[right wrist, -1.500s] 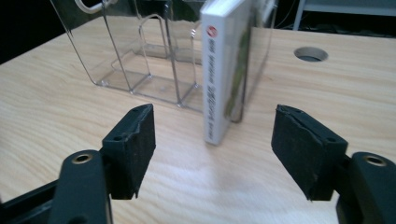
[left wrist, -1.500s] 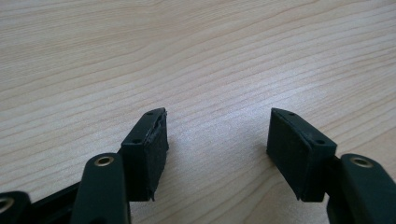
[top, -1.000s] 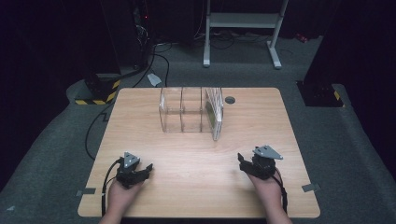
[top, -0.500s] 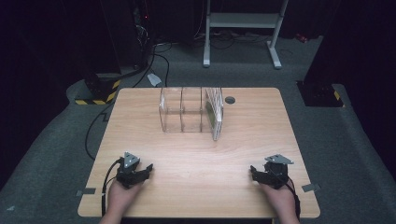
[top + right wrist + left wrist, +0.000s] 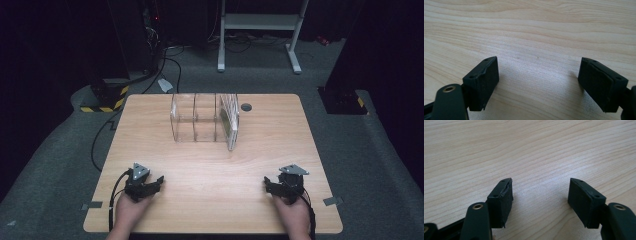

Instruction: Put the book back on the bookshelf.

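Resting low on the wooden table (image 5: 210, 165) near its front left is my left gripper (image 5: 156, 181), held by a hand. In the left gripper view its jaws stand open over bare wood (image 5: 541, 185). My right gripper (image 5: 270, 186) sits near the front right, also in a hand. The right gripper view shows that gripper (image 5: 538, 63) open, its jaws having just been opening with nothing between them. A clear rack (image 5: 197, 122) with dividers stands at the far middle of the table, well away from both grippers.
Flat clear panels (image 5: 230, 125) stand upright in the rack's right end. A dark round hole (image 5: 246, 107) lies in the tabletop beside it. A cable (image 5: 116, 192) trails off the left gripper. Grey floor, cables and a white stand (image 5: 260, 22) lie beyond the table.
My right gripper has come down and toward the table's near edge, a little to the right. The left gripper and the rack have stayed put.
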The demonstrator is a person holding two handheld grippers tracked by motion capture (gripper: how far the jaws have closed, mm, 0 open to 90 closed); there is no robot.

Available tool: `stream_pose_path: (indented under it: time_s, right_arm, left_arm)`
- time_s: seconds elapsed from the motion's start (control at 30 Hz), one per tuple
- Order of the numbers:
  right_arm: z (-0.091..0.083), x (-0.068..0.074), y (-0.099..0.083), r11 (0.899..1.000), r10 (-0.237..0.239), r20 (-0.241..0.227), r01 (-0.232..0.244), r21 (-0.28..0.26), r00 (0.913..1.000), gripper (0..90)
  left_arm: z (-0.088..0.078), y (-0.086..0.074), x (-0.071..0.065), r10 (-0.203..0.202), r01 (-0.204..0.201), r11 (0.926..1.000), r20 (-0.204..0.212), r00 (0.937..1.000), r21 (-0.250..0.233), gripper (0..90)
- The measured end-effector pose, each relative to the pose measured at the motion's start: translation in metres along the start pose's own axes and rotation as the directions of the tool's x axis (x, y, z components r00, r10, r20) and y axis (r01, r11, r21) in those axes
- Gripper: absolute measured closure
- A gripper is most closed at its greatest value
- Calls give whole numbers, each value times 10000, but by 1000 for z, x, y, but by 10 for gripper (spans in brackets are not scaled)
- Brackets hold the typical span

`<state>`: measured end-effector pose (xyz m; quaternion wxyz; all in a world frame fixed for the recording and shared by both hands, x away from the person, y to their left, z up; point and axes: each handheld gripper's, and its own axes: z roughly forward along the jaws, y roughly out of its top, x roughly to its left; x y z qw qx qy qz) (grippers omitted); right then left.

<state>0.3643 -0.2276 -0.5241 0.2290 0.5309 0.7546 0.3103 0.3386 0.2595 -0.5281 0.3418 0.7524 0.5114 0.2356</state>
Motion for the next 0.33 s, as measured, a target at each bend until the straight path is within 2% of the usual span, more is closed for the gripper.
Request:
stream_pose_path:
  time_s: [0.33]
  right_arm:
    - [0, 0, 0, 10000, 0, 0, 0, -1, 10000, 166]
  left_arm:
    - [0, 0, 0, 58, -57, 10000, 62, 10000, -17, 355]
